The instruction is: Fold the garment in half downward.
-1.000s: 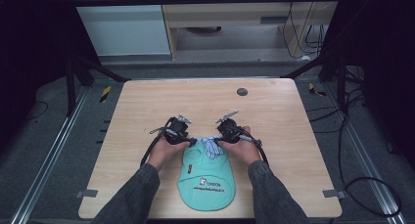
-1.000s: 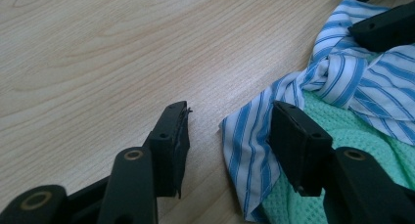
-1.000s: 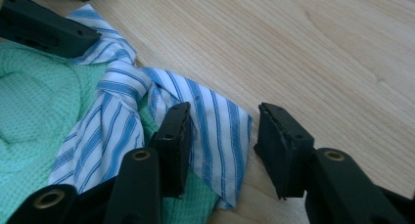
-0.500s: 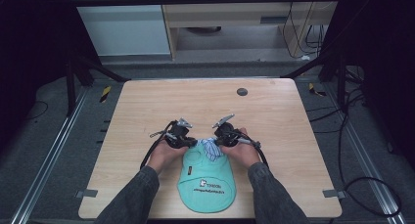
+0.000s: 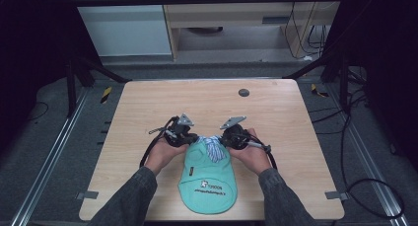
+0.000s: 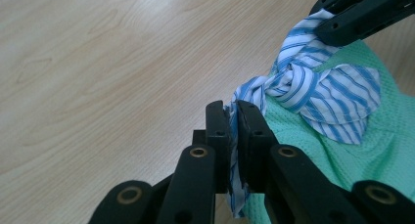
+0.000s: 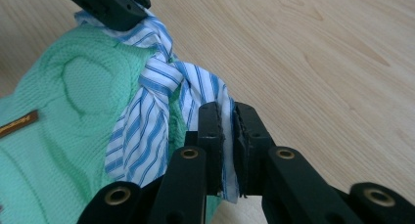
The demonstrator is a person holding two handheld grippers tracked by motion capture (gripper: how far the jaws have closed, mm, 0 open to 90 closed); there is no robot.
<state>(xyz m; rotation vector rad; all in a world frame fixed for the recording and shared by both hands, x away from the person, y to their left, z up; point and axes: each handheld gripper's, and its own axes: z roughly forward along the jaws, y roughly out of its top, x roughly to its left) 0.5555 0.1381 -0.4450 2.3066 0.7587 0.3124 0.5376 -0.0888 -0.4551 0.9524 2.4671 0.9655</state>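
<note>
A mint-green knitted garment [image 5: 207, 179] with a white printed logo lies on the wooden table [image 5: 148, 107] near its front edge. At its far end sits a blue-and-white striped tie [image 5: 212, 146], knotted in the middle. My left gripper [image 6: 231, 111] is shut on the tie's left tail [image 6: 235, 185]. My right gripper [image 7: 227, 111] is shut on the right tail [image 7: 226, 99]. In the high view the left gripper [image 5: 190, 138] and right gripper [image 5: 223, 138] flank the knot, tips pointing inward. The knot [image 6: 286, 84] hangs between both grips, above the green fabric [image 6: 381, 145].
A small dark round disc [image 5: 243, 92] sits on the table's far right part. Bare wood stretches beyond the grippers and to both sides. Cables trail from each gripper back along the person's hands. Metal frame rails run along the floor on both sides.
Both grippers have shut on the striped tails and lifted slightly, raising the knot and the garment's far end off the table.
</note>
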